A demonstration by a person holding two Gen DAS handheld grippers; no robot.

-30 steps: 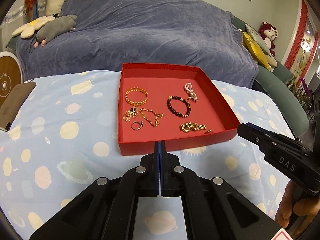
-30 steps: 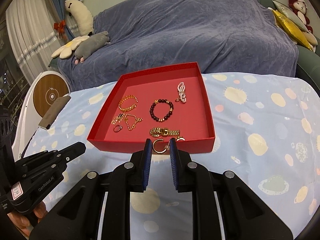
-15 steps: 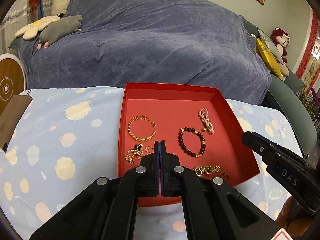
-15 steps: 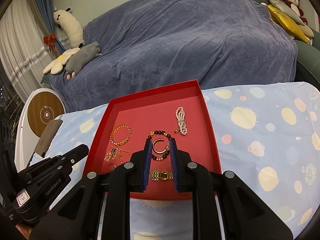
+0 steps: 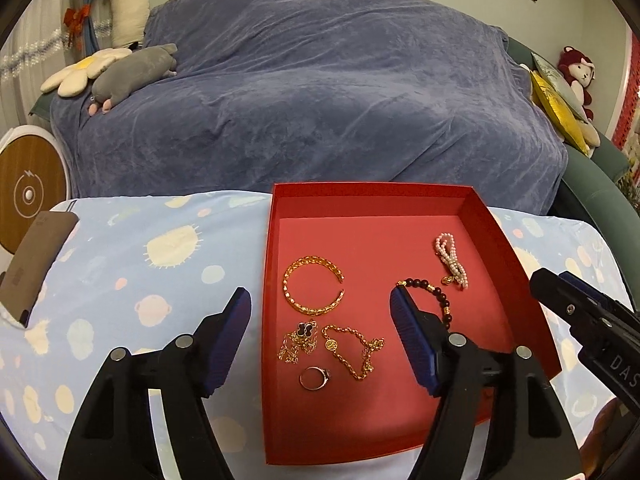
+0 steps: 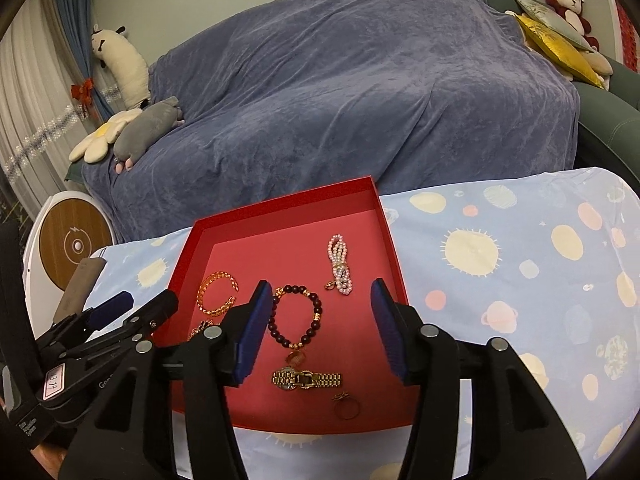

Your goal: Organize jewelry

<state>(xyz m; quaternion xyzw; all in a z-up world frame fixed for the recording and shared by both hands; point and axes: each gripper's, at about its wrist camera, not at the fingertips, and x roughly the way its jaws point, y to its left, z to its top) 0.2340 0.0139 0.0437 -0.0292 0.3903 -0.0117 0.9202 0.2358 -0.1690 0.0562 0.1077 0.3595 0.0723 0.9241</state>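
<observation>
Both claws hang over the red tray (image 5: 472, 204) with jaws opening and nothing pinched between them. From the left wrist view, the left claw (image 5: 320, 320) straddles the tray's left wall, 1 pad over the cloth and 1 over the red floor; its right pad covers part of the dark bead bracelet (image 5: 438, 294). From the right wrist view, the right claw (image 6: 318, 322) spreads above the tray's near half, and its left pad hides the near edge of that bracelet.

Behind the tray, a blue-covered sofa (image 5: 320, 92) fills the background. The tray sits on a desk under a pale blue spotted cloth (image 5: 132, 264); the desk itself is fully hidden. At the cloth's left edge lies a brown flat object (image 5: 36, 264), cut off and hard to identify.

Inside the tray: a gold bangle (image 5: 314, 284) left of centre, the pearl strand (image 5: 450, 256) toward the far right corner, 2 tangled gold chains (image 5: 348, 348) near the front left, and a ring (image 5: 314, 378) closest to the front wall. A gold watch (image 6: 306, 379) and a second small ring (image 6: 346, 404) show only in the right wrist view; a reddish charm above the watch is too blurred to name.
</observation>
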